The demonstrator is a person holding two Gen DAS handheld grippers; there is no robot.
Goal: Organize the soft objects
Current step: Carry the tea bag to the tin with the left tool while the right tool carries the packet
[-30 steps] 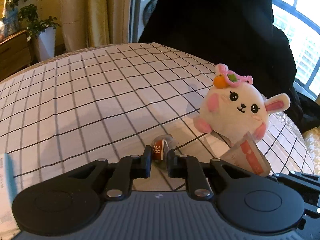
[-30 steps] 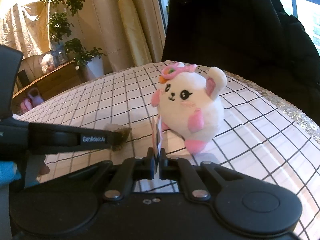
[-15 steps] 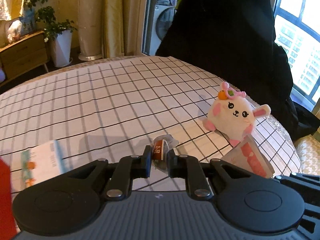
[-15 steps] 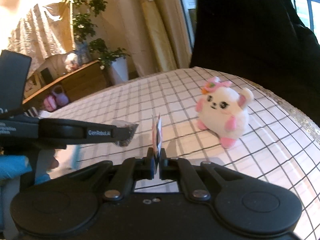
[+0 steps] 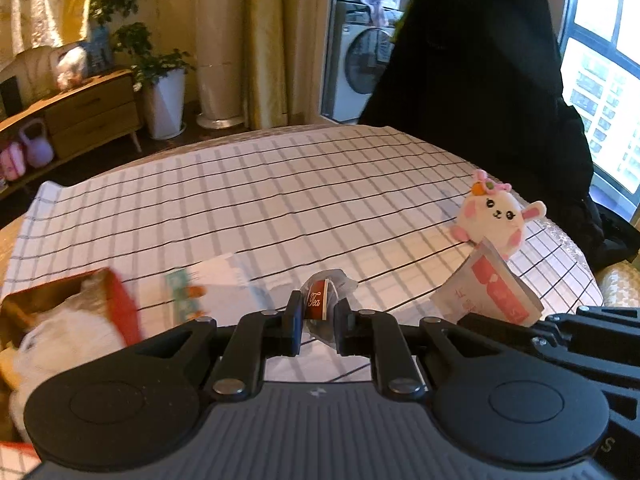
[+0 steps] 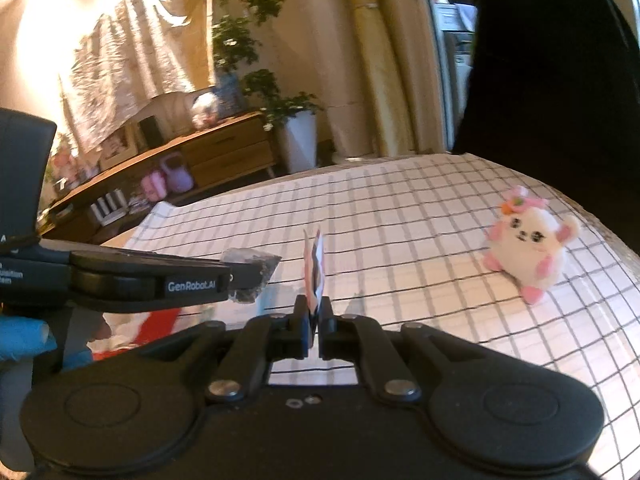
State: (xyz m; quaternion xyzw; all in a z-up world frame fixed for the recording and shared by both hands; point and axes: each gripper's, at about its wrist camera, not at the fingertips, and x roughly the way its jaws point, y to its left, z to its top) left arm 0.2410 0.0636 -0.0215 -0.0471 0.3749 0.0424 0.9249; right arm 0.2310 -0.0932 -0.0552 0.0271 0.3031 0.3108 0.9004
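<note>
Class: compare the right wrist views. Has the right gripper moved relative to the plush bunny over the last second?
Yes. The right gripper, shut on its pink sachet, has backed away leftward: the plush bunny now sits smaller, farther right on the checked cloth.

"Tea" on the tea packet (image 5: pixel 318 306); "GenRobot.AI" on the left hand-held gripper (image 6: pixel 248 276).

White plush bunny (image 5: pixel 496 216) with pink ears, cheeks, feet and an orange-pink flower on its head sits upright on the checked cloth near the table's far right edge. Clear tea bag packet (image 5: pixel 322 304) with a red "Tea" label is pinched upright, lifted above the cloth. Pink-and-white sachet (image 5: pixel 490 290) is held tilted, just in front of the bunny in the left view.
</note>
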